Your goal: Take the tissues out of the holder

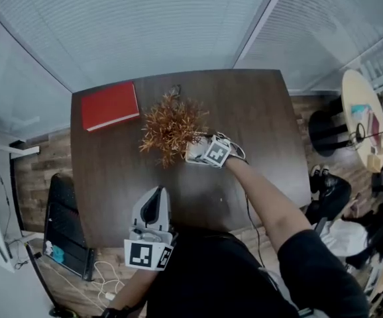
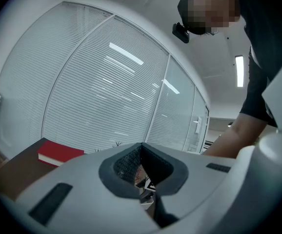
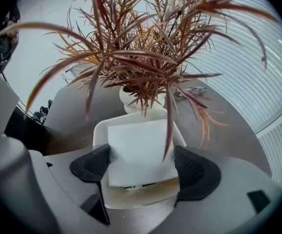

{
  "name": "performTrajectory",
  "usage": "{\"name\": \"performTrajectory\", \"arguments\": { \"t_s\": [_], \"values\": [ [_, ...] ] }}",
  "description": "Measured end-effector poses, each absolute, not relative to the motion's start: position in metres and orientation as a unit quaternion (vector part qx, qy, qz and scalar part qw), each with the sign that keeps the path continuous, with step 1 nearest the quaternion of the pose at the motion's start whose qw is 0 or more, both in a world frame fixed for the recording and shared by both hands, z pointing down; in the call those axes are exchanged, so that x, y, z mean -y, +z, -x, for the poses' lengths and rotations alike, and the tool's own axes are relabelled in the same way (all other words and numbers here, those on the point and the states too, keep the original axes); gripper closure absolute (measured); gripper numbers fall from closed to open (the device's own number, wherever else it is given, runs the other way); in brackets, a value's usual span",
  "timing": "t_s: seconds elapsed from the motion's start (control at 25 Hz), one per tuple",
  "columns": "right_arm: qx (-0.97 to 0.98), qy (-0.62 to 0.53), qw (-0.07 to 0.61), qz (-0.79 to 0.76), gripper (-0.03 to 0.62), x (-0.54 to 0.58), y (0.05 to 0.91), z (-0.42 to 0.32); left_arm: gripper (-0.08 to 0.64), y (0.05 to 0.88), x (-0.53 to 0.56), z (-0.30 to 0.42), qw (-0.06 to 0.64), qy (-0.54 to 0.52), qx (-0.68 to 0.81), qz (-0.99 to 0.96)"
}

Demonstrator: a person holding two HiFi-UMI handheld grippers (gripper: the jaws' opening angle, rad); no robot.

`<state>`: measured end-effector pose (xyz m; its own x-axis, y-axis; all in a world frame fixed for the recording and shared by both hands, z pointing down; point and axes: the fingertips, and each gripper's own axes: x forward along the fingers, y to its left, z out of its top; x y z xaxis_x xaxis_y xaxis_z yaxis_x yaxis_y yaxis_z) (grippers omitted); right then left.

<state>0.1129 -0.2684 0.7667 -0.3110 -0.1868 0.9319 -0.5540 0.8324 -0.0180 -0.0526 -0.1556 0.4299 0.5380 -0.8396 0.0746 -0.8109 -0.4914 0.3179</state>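
Right gripper view: right gripper point(image 3: 141, 165) is pinching tissues point(image 3: 133, 152) in holder point(image 3: 131, 197) beside plant point(image 3: 146, 57); left gripper point(image 1: 155, 192), jaws pressed together, is hovering at table's point(image 1: 264, 131) near edge.

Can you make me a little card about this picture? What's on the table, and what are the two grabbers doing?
Table: dark wood
On it: red book, orange plant in a white pot, tissues in a white holder
Right gripper: one jaw on each side of the tissues, touching their edges
Tissues: lying in the holder, not out yet
Left gripper: jaws together, holding nothing, near the table's front edge
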Motion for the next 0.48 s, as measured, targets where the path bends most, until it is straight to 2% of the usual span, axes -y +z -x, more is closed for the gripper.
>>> {"name": "performTrajectory", "arguments": {
  "t_s": [0.48],
  "values": [
    [0.797, 0.155, 0.532, -0.24, 0.192, 0.263, 0.766, -0.1156, 0.561, 0.4364, 0.1499, 0.0611, 0.179, -0.048, 0.487, -0.853]
  ]
}}
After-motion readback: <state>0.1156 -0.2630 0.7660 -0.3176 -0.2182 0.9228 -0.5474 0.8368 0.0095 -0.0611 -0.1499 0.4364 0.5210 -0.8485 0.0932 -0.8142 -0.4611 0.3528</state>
